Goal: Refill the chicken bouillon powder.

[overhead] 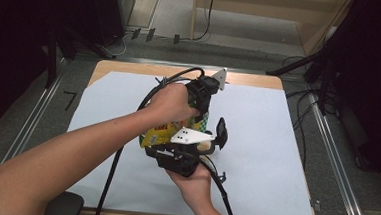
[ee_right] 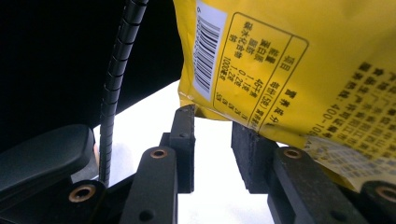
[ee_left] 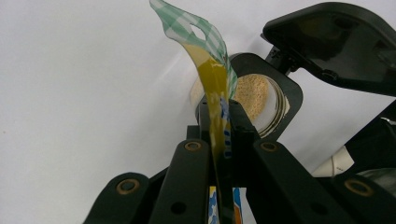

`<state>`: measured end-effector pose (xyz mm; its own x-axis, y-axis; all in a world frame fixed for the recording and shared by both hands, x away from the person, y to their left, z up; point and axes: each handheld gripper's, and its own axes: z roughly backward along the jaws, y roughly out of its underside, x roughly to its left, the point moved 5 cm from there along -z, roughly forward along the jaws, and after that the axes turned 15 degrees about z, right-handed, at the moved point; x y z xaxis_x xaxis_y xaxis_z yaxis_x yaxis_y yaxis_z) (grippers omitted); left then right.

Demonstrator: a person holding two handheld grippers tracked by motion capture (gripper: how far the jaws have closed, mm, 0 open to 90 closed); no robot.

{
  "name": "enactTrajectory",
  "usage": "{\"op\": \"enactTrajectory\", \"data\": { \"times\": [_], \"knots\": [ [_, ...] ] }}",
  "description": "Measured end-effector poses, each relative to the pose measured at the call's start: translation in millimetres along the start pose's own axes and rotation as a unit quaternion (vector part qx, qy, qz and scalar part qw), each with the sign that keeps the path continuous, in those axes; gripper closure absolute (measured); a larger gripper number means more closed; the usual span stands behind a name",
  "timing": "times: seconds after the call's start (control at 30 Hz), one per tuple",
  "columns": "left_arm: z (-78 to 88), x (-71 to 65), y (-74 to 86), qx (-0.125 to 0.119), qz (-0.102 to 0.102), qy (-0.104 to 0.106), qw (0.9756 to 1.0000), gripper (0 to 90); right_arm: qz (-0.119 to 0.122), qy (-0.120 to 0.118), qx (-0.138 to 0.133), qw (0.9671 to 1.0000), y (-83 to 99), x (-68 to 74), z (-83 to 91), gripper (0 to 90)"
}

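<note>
A yellow snack bag (overhead: 159, 134) with a green checked top hangs upright over the table. My left gripper (overhead: 199, 113) comes down from above and is shut on it. In the left gripper view the jaws (ee_left: 219, 109) pinch the bag's top strip (ee_left: 210, 70), which curls up past them. My right gripper (overhead: 163, 146) sits low in front of the bag. Its jaws (ee_right: 212, 140) stand apart with white table between them, and the bag's printed back (ee_right: 280, 60) hangs just above the fingertips. Behind the bag is a clear container of tan crumbs (ee_left: 254, 95) with its black flip lid (ee_left: 336, 42) open.
A white sheet (overhead: 276, 143) covers the wooden table (overhead: 250, 80). Black cables (overhead: 112, 173) trail from both grippers toward the front edge. Metal rails (overhead: 335, 161) run along both sides, and dark equipment stands beyond them.
</note>
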<state>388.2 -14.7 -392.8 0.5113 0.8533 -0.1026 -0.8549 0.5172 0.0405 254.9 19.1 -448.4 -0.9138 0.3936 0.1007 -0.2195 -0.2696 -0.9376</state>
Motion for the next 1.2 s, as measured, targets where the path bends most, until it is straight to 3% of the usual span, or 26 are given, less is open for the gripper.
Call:
{"op": "enactTrajectory", "data": {
  "times": [1.2],
  "knots": [
    [1.3, -0.5, -1.2, 0.000, -0.002, 0.001, 1.0000, 88.5, 0.005, 0.005, -0.001, 1.0000, -2.0, 0.1, 0.1, 72.3]
  ]
}}
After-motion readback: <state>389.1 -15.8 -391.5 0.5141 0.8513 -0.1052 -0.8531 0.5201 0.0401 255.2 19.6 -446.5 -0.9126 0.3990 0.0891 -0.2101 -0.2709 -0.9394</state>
